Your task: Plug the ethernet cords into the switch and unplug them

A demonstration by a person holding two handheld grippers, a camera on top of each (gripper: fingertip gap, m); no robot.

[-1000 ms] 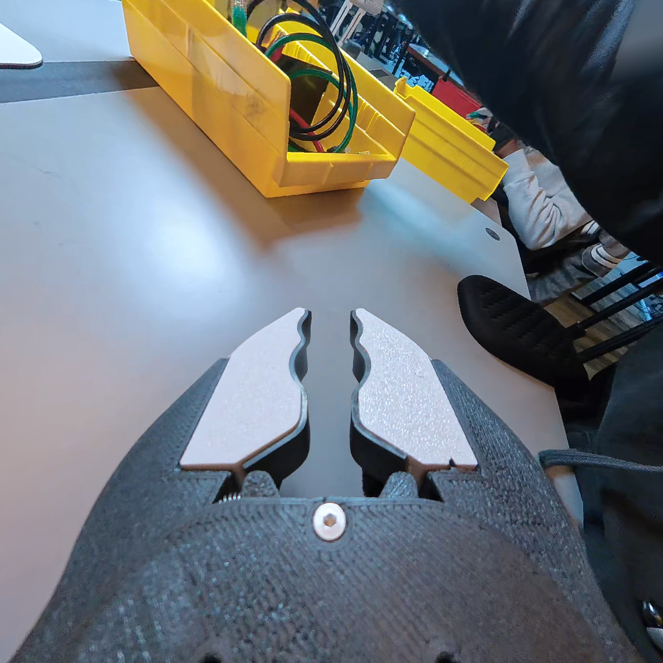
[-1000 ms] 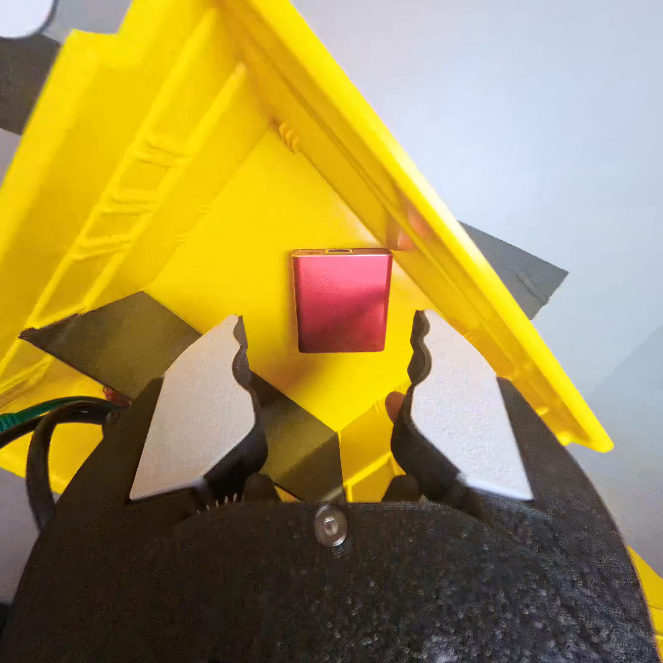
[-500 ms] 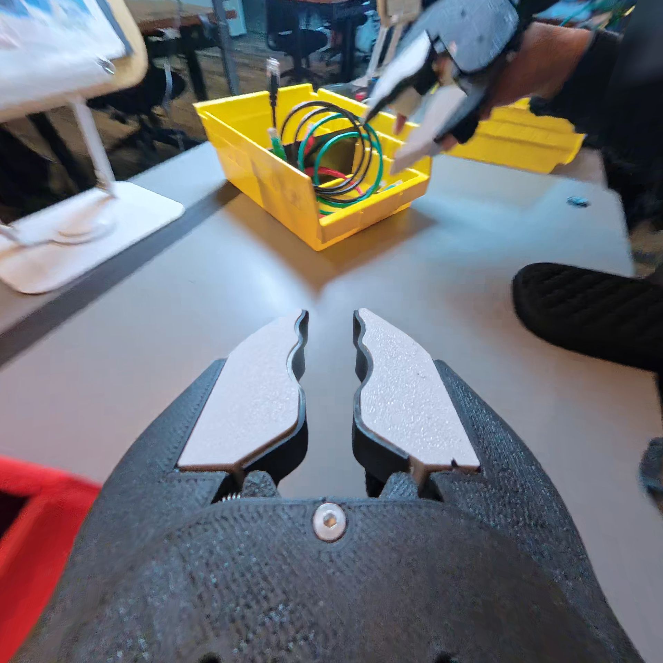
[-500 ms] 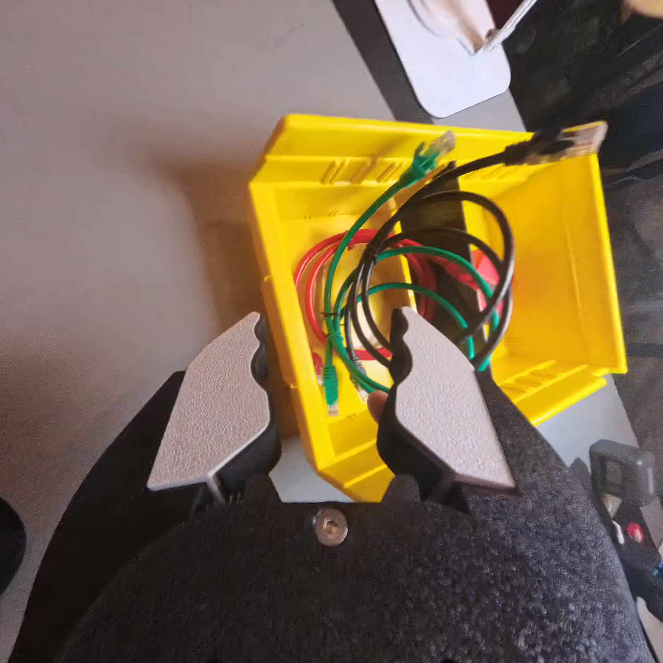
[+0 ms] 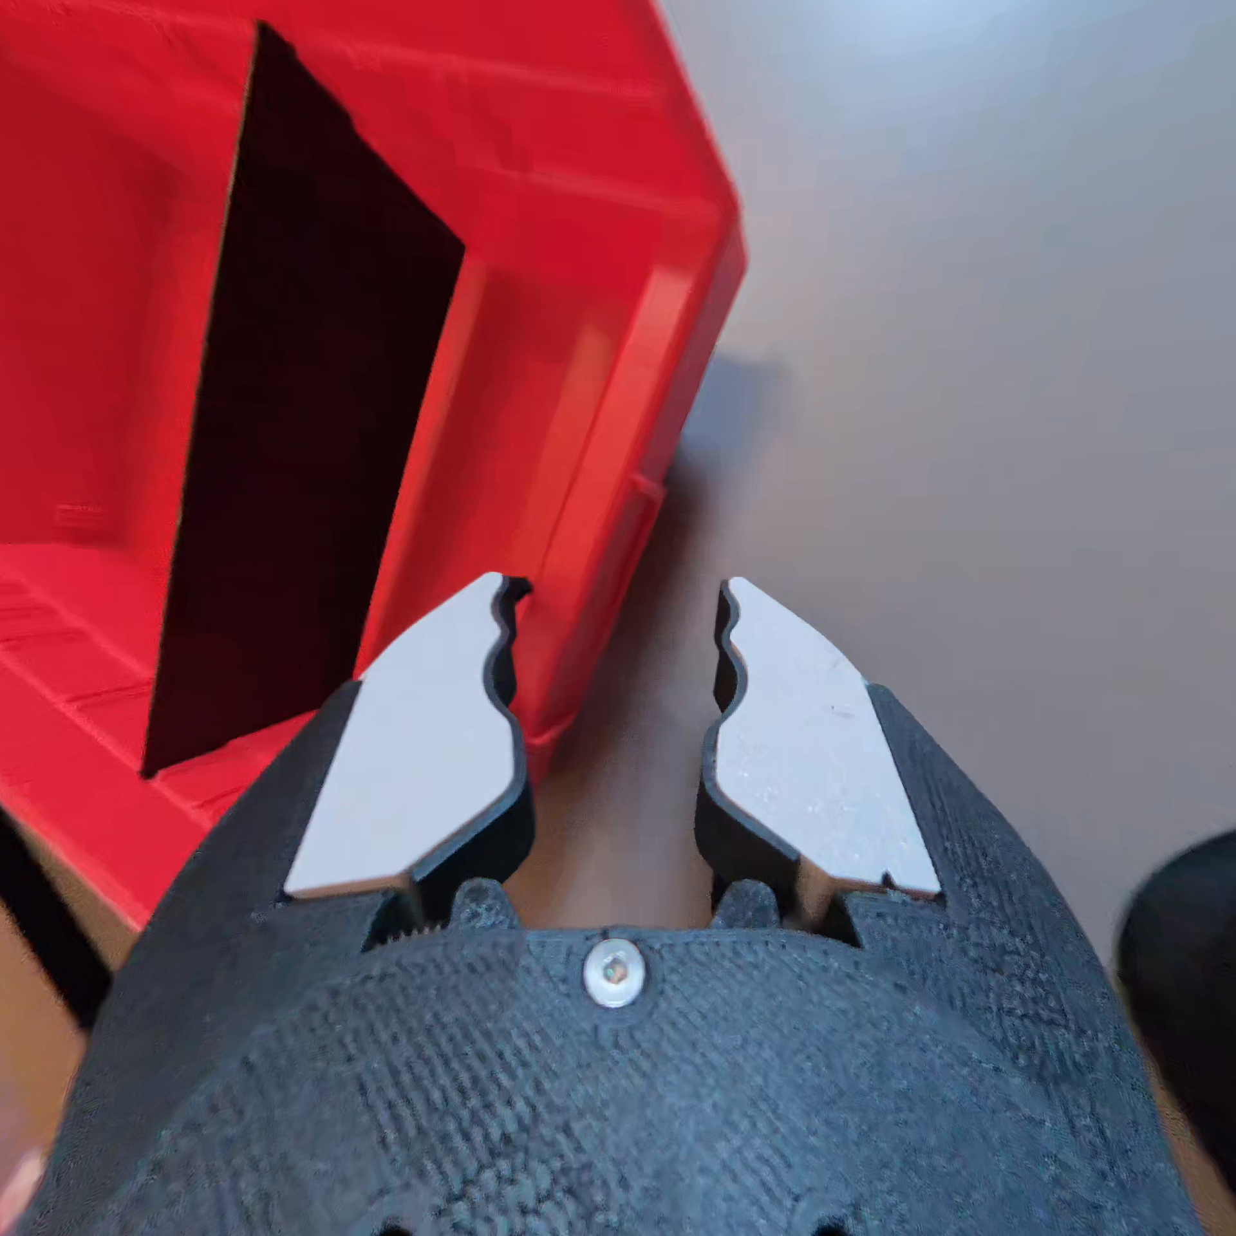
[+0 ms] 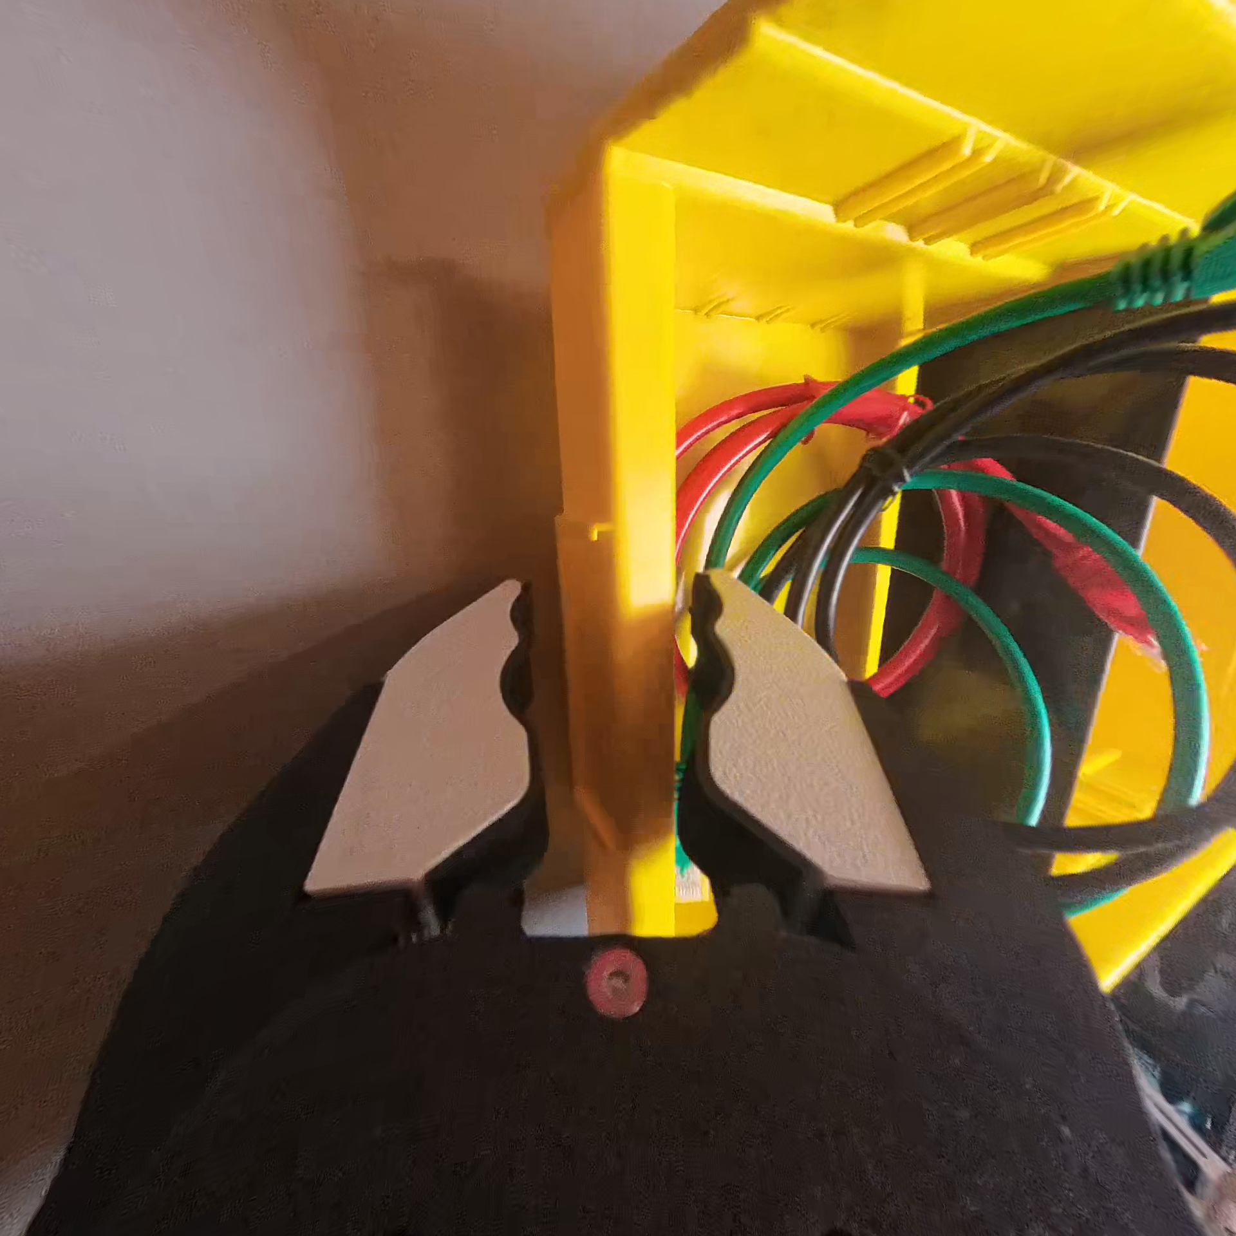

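On a grey table (image 5: 970, 334), two hand-held grippers work at two plastic storage bins. The right gripper (image 6: 608, 588) has its jaws astride the near side wall of a yellow bin (image 6: 615, 401), one finger outside and one inside; whether they are pressing the wall or merely straddling it cannot be told. Inside the yellow bin lie the ethernet cords, coiled together in the compartment nearest the gripper: a red cord (image 6: 729, 435) lowest against the wall, a green cord (image 6: 1137, 602) looping over it with one plug end (image 6: 1164, 274) sticking up toward the rim, and a black cord (image 6: 869, 535) bundled with a tie. A dark divider panel (image 6: 1043, 535) stands upright behind the coils. The switch does not show in either view. The left gripper (image 5: 619, 592) hovers with its jaws spread wide and nothing between them, its left finger over the corner of a red bin (image 5: 602, 334). A black divider (image 5: 314, 435) stands upright across the red bin; the part of its interior in view shows no contents
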